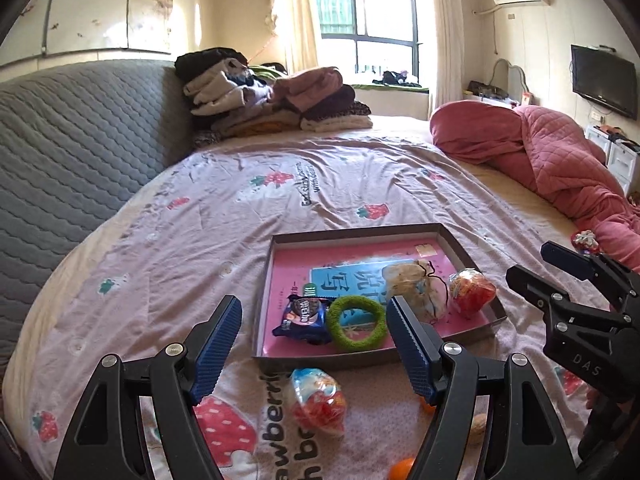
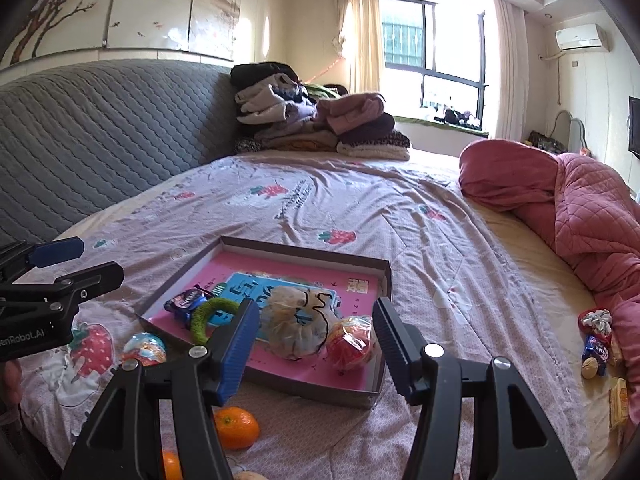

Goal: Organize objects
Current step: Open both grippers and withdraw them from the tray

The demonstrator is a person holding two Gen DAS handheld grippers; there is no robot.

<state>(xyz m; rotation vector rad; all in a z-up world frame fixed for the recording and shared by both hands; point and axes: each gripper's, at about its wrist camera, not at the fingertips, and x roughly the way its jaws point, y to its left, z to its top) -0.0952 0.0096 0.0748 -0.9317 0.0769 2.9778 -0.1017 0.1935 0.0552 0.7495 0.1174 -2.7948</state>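
A shallow brown tray with a pink book inside lies on the bed. It holds an Oreo packet, a green ring, a pale drawstring pouch and a red wrapped snack. Another wrapped snack lies on the sheet in front of the tray. My left gripper is open and empty just above it. My right gripper is open and empty, hovering over the tray's near edge.
Oranges lie on the sheet near the front. More snacks sit at the right by a pink quilt. Folded clothes are stacked at the far end. A grey headboard runs along the left.
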